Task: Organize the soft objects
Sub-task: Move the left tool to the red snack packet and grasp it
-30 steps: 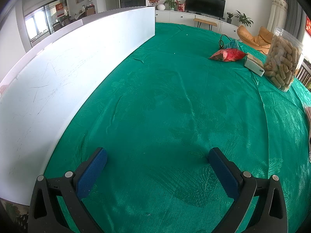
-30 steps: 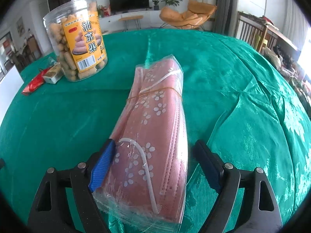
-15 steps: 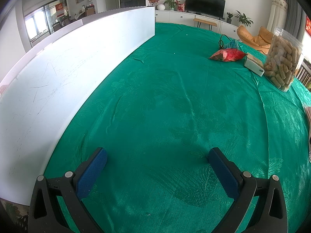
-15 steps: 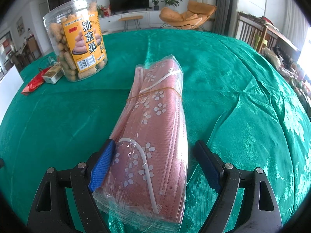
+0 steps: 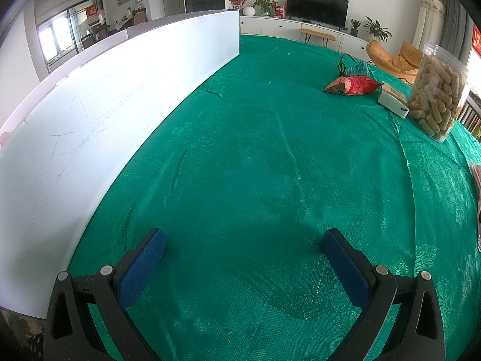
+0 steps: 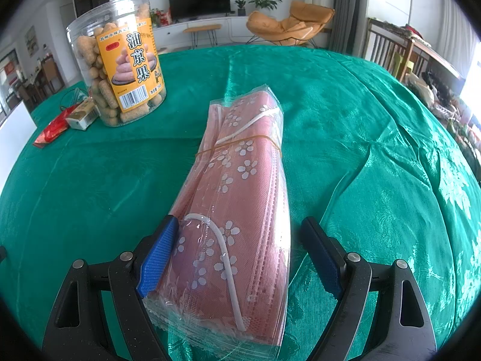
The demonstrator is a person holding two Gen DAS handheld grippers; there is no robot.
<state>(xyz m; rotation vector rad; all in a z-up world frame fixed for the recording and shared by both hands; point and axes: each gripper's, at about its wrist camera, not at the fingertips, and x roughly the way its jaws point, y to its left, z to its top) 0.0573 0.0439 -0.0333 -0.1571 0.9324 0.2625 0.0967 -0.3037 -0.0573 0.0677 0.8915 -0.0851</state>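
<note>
A clear plastic pack of pink flowered face masks (image 6: 240, 198), bound by a rubber band, lies on the green tablecloth (image 6: 360, 138). My right gripper (image 6: 239, 254) is open and straddles the near end of the pack; its left pad touches the pack's edge, its right pad stands apart. A sliver of the pack shows at the right edge of the left wrist view (image 5: 476, 177). My left gripper (image 5: 245, 266) is open and empty, low over bare cloth.
A tall white board (image 5: 90, 126) stands along the table's left side. A snack jar (image 6: 120, 63) (image 5: 436, 90), a small box (image 6: 82, 115) (image 5: 392, 99) and a red packet (image 6: 52, 129) (image 5: 353, 85) lie at the far side.
</note>
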